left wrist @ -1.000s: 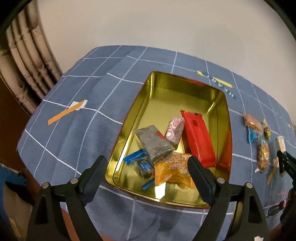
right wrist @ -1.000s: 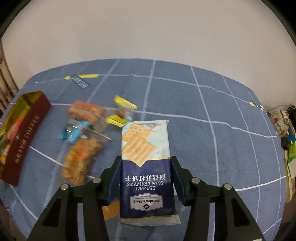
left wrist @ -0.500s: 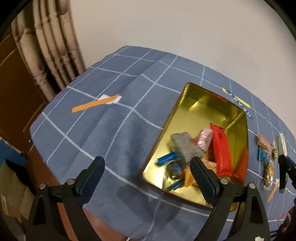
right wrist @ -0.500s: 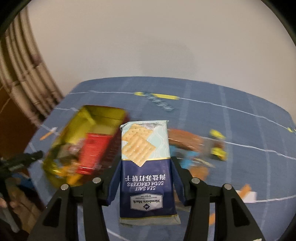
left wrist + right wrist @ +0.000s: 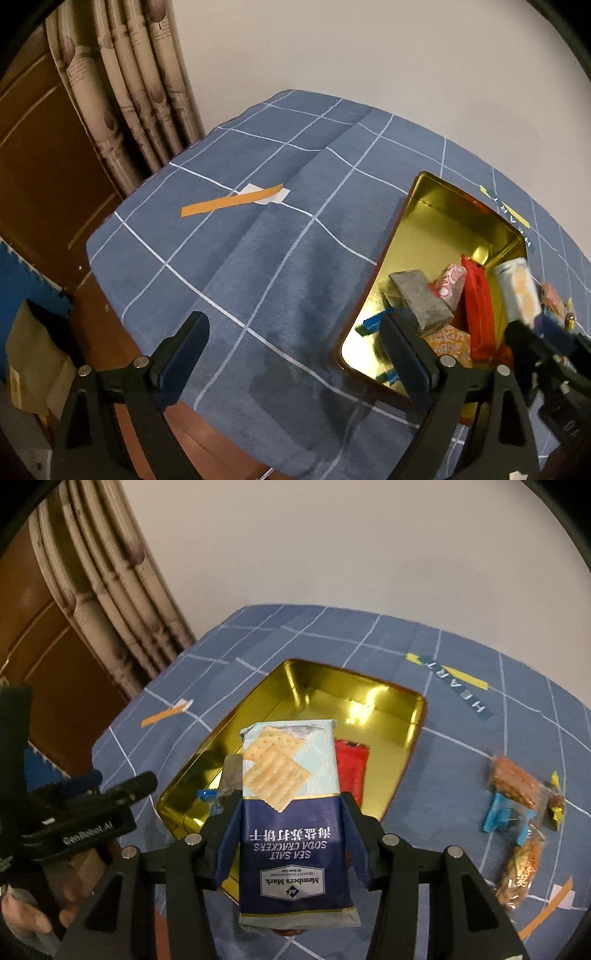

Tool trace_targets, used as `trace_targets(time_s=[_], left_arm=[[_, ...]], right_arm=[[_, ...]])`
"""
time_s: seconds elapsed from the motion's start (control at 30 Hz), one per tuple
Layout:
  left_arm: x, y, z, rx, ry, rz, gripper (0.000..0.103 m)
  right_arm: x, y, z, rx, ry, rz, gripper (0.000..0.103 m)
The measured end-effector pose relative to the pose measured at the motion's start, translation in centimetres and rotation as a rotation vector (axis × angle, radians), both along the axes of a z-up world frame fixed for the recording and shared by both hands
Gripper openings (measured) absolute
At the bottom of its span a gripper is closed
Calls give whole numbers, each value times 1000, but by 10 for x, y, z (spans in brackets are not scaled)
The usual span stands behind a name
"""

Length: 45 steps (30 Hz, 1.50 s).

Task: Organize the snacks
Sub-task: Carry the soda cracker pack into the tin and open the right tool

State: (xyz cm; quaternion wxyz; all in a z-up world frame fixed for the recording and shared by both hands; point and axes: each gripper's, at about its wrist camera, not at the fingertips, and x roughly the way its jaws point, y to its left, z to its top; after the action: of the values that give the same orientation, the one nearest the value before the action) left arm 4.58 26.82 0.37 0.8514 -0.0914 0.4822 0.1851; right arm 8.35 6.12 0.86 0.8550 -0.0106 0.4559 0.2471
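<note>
Cracker pack (image 5: 291,805) now over gold tin (image 5: 369,698), loose snacks (image 5: 517,801) only in right view

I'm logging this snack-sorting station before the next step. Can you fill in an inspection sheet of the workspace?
Surface: blue checked tablecloth, creased.
Job's things: gold tin holds a red packet, grey packet, pink packet and others; soda cracker pack above the tin.
Clutter: loose snacks right of the tin; orange tape strip.
Grippers: right gripper shut on the cracker pack; left gripper open, empty, beside the tin.
Cables: nothing seen.
Surroundings: curtain, white wall, brown door.
</note>
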Motion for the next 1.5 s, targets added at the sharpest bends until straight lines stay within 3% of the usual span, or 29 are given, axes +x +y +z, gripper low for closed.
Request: trace_targets(time_s=[0.37,0.67,0.97,1.33,1.5], left_arm=[[2,-2,-4,-19,18,-11,91],[3,-2,-9,-42,37,-7,91],[4,-4,-11,-43,42,-19,91],[3,-11,-9,-22,41,-36,91],[3,-12,-10,-16,43,-36,91]], right_arm=[[10,16,-25,17,93,4,52],[5,26,-27,-42,65,42,52],[7,25,-27,-21,73,36,53],[1,-4,-8,14,16,-17,53],[2,-47,-4,-4,-5,-111,53]])
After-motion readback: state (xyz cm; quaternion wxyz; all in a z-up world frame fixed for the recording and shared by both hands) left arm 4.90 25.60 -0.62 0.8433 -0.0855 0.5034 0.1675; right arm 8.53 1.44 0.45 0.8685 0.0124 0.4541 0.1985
